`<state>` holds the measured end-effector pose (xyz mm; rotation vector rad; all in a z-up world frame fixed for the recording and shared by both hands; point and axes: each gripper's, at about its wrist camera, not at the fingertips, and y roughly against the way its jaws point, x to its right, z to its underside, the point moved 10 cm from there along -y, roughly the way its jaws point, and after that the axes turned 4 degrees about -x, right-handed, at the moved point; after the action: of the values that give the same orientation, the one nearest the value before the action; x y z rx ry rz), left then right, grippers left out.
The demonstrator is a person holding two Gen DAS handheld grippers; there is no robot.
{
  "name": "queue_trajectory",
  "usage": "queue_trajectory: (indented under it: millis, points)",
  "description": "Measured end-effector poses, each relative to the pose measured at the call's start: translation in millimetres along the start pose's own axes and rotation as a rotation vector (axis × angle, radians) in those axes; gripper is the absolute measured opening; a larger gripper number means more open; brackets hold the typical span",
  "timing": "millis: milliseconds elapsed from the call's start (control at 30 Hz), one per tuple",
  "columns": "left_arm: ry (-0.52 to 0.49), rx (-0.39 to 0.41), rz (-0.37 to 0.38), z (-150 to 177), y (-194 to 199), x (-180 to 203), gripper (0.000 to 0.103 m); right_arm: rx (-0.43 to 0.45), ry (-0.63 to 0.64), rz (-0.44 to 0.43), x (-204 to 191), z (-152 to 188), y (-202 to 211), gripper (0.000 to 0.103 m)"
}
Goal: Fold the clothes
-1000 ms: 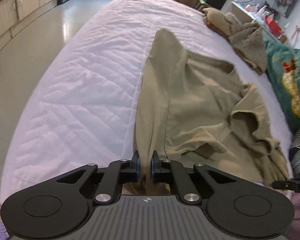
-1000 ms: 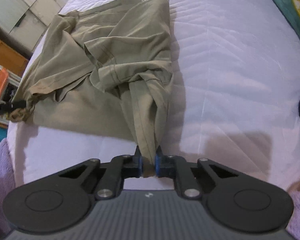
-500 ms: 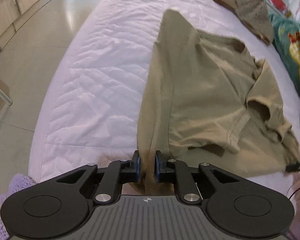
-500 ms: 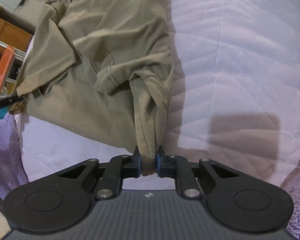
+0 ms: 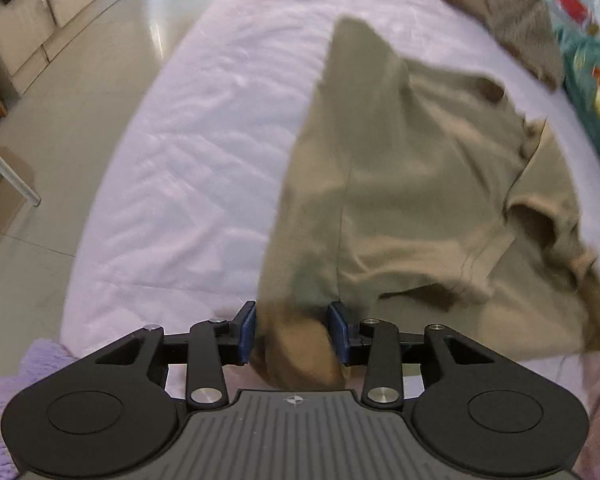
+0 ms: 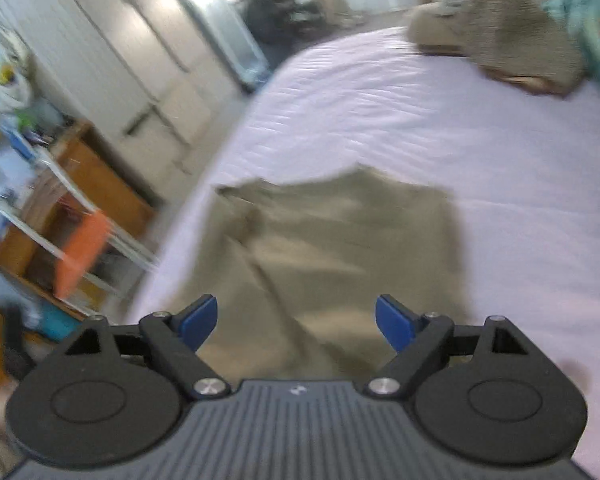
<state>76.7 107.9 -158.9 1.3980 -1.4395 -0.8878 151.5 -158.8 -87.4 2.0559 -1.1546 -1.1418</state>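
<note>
since half a second ago both grips were loosened: left gripper point(image 5: 292, 330) is parted partway with a bunched shirt point(image 5: 420, 184) edge loose between the pads, right gripper point(image 6: 296, 322) is spread wide and holds nothing. shirt is laid on the lilac bed point(image 5: 220, 120), partly doubled, one sleeve crumpled; folds remain. long axis probably runs away from the left camera, though blurred.

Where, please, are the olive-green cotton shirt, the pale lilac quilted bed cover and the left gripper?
olive-green cotton shirt point(image 5: 420, 184): left wrist view, on its flat middle panel.
pale lilac quilted bed cover point(image 5: 204, 152): left wrist view, on bare quilting.
left gripper point(image 5: 292, 326): left wrist view, midway between fingertips.
</note>
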Motion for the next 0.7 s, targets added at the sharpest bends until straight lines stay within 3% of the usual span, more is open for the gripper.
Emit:
queue_trajectory:
  millis: [67, 233, 433, 500, 533, 567, 700]
  points:
    - [-0.002, 0.006, -0.013, -0.2, -1.6, 2.2, 0.040, 0.036, 0.006, -0.050, -21.4, -21.0, -15.9, 0.088]
    - [0.042, 0.019, 0.016, 3.0, -2.3, -2.5, 0.041, -0.012, 0.075, -0.028, -83.3, -61.7, -96.4, 0.089]
    - [0.069, 0.037, 0.046, 4.0, -8.2, -2.0, 0.040, -0.094, 0.209, 0.146, -120.8, -68.1, -178.8, 0.086]
    - [0.081, 0.051, 0.064, 4.4, -7.8, -3.1, 0.037, -0.142, 0.232, 0.208, -117.6, -60.0, -198.8, 0.074]
    - [0.079, 0.063, 0.067, 4.9, -7.1, -2.7, 0.037, -0.154, 0.239, 0.234, -114.7, -56.2, -204.4, 0.050]
    - [0.075, 0.076, 0.069, 5.5, -6.4, -2.1, 0.035, -0.154, 0.244, 0.257, -111.6, -53.2, -206.9, 0.041]
    - [0.072, 0.122, 0.089, 6.2, -1.2, 2.1, 0.014, -0.141, 0.257, 0.254, -107.6, -49.8, -199.4, 0.029]
